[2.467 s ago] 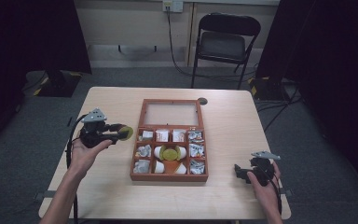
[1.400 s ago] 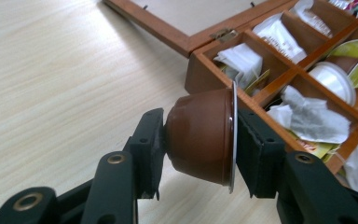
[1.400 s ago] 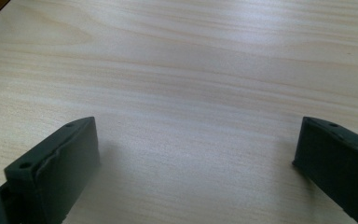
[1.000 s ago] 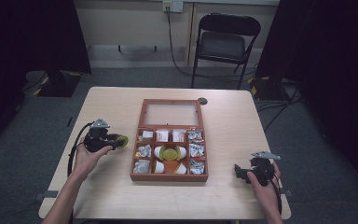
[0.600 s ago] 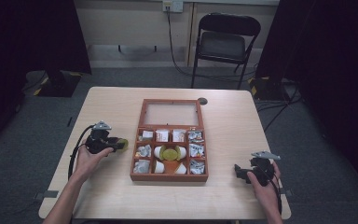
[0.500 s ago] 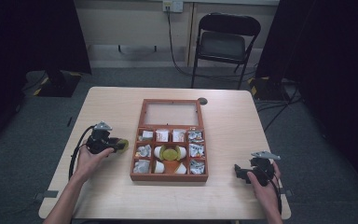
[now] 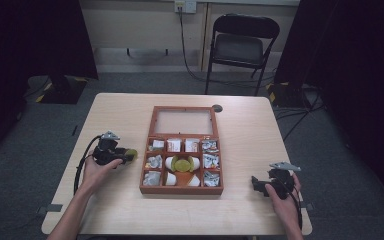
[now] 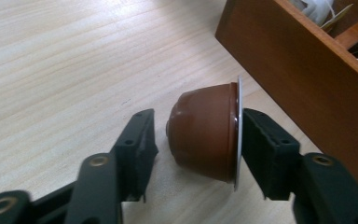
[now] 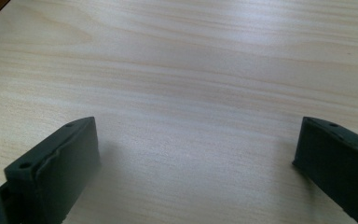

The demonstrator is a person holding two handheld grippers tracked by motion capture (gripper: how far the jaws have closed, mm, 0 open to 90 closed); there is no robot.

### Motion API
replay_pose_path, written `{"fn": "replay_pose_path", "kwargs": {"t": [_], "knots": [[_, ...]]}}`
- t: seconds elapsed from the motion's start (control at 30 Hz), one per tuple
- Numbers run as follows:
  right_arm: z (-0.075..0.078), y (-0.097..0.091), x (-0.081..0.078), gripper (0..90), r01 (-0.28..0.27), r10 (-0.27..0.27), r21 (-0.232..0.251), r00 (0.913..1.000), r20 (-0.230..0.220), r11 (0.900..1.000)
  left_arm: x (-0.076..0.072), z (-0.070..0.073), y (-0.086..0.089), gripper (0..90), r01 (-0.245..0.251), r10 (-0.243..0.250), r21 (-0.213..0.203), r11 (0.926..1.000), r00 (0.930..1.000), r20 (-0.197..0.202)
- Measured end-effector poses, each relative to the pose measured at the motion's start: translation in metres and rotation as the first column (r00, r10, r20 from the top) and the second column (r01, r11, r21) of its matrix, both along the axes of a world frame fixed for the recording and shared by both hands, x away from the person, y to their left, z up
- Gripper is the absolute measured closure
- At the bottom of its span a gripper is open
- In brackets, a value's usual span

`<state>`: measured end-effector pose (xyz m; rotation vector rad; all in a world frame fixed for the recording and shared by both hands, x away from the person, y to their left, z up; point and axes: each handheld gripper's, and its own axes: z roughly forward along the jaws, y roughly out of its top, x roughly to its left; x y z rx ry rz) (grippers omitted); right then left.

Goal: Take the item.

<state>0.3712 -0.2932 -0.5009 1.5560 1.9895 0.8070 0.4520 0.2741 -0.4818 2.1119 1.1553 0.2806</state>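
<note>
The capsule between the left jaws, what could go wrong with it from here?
The capsule lies on its side on the table, with a gap at the left gripper's one jaw, so it may roll once freed. The box wall stands close beside it; pulling back carelessly could knock the capsule against it.

left gripper (image 8: 196,140) low over the table's left side, jaws parted, one touching a capsule's (image 8: 205,130) rim, the other just clear | right gripper (image 9: 196,154) near the right front edge, jaws wide apart | forearms entered from below
</note>
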Motion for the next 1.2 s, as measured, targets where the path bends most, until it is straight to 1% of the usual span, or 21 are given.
{"fn": "replay_pose_path", "kwargs": {"t": [0.07,0.1,0.17,0.2,0.3,0.33,0.43,0.47,0.5,0.67,0.73,0.77,0.83,0.9,0.97,1.0,1.03,1.07,1.13,1.17,1.2], "knots": [[0.0,0.0,0.0,0.0,-0.001,0.001,0.0,1.0,0.0,1.0,0.0,0.0,0.001,37.5,-0.021,0.021,-0.009,0.9997,0.9998,0.005],[0.0,0.0,0.0,0.0,-0.001,0.001,0.001,1.0,0.0,1.0,0.001,0.001,0.003,35.3,-0.02,0.02,-0.008,0.9998,0.9998,0.005],[0.0,0.0,0.0,0.0,-0.001,0.001,0.0,1.0,0.0,1.0,0.0,0.002,0.005,30.4,-0.03,0.03,-0.027,0.9992,0.9995,0.011],[0.0,0.0,0.0,0.0,0.0,0.0,0.0,1.0,0.0,1.0,0.0,0.003,0.006,28.1,-0.026,0.026,-0.024,0.9994,0.9996,0.014],[0.0,0.0,0.0,0.0,-0.001,0.001,0.0,1.0,0.0,1.0,-0.002,0.006,0.009,21.7,-0.041,0.043,-0.062,0.9972,0.9988,0.024],[0.0,0.0,0.0,0.0,0.0,0.0,0.0,1.0,0.0,1.0,-0.003,0.008,0.01,20.7,-0.044,0.046,-0.064,0.997,0.9986,0.026],[0.0,0.0,0.001,0.0,-0.008,0.008,0.0,1.0,0.0,1.0,-0.008,0.011,0.011,19.5,-0.051,0.054,-0.072,0.9961,0.9977,0.041],[0.0,-0.001,0.001,0.0,-0.009,0.009,0.001,1.0,0.0,1.0,-0.009,0.012,0.012,19.4,-0.044,0.048,-0.066,0.9968,0.9977,0.048],[0.0,-0.001,0.001,0.0,-0.011,0.011,0.001,0.9999,-0.001,0.9999,-0.01,0.012,0.013,19.3,-0.042,0.046,-0.074,0.9963,0.9976,0.051],[0.0,-0.001,0.001,0.0,-0.01,0.01,0.0,0.9999,-0.001,0.9999,-0.015,0.017,0.017,18.6,-0.064,0.068,-0.072,0.9954,0.9961,0.056],[0.0,-0.001,0.001,0.0,-0.011,0.011,0.001,0.9999,-0.001,0.9999,-0.019,0.019,0.019,18.7,-0.076,0.081,-0.062,0.9952,0.9937,0.077],[0.0,-0.001,0.001,0.0,-0.011,0.011,0.0,0.9999,-0.001,0.9999,-0.021,0.021,0.022,18.7,-0.085,0.091,-0.073,0.9937,0.9922,0.085],[0.0,-0.001,0.001,0.0,-0.01,0.01,0.001,0.9999,-0.001,0.9999,-0.024,0.023,0.026,18.8,-0.116,0.122,-0.074,0.9905,0.9896,0.077],[0.0,-0.001,0.001,0.0,-0.01,0.01,0.001,0.9999,-0.001,0.9999,-0.029,0.025,0.03,18.8,-0.129,0.134,-0.07,0.9892,0.9876,0.082],[0.0,-0.001,0.001,0.0,-0.011,0.011,0.0,0.9999,-0.001,0.9999,-0.033,0.025,0.033,18.8,-0.133,0.137,-0.054,0.9897,0.9879,0.073],[0.0,-0.001,0.001,0.0,-0.011,0.011,0.0,0.9999,-0.001,0.9999,-0.035,0.025,0.035,18.8,-0.142,0.144,-0.035,0.9893,0.9865,0.078],[0.0,-0.001,0.001,0.0,-0.01,0.01,0.0,0.9999,0.0,0.9999,-0.037,0.025,0.036,18.9,-0.148,0.15,-0.032,0.9885,0.9859,0.075],[0.0,-0.001,0.001,0.0,-0.011,0.011,0.0,0.9999,-0.001,0.9999,-0.041,0.026,0.038,18.8,-0.153,0.155,-0.041,0.9874,0.9853,0.071],[0.0,-0.001,0.001,0.0,-0.01,0.01,0.001,0.9999,-0.001,0.9999,-0.043,0.026,0.039,18.8,-0.152,0.155,-0.036,0.9877,0.9854,0.071],[0.0,-0.001,0.001,0.0,-0.011,0.011,0.001,0.9999,-0.001,0.9999,-0.048,0.026,0.04,18.8,-0.154,0.155,-0.016,0.9879,0.9845,0.082],[0.0,-0.001,0.001,0.0,-0.011,0.011,0.001,0.9999,-0.001,0.9999,-0.048,0.026,0.04,18.8,-0.154,0.155,-0.016,0.9879,0.9845,0.082]]}}
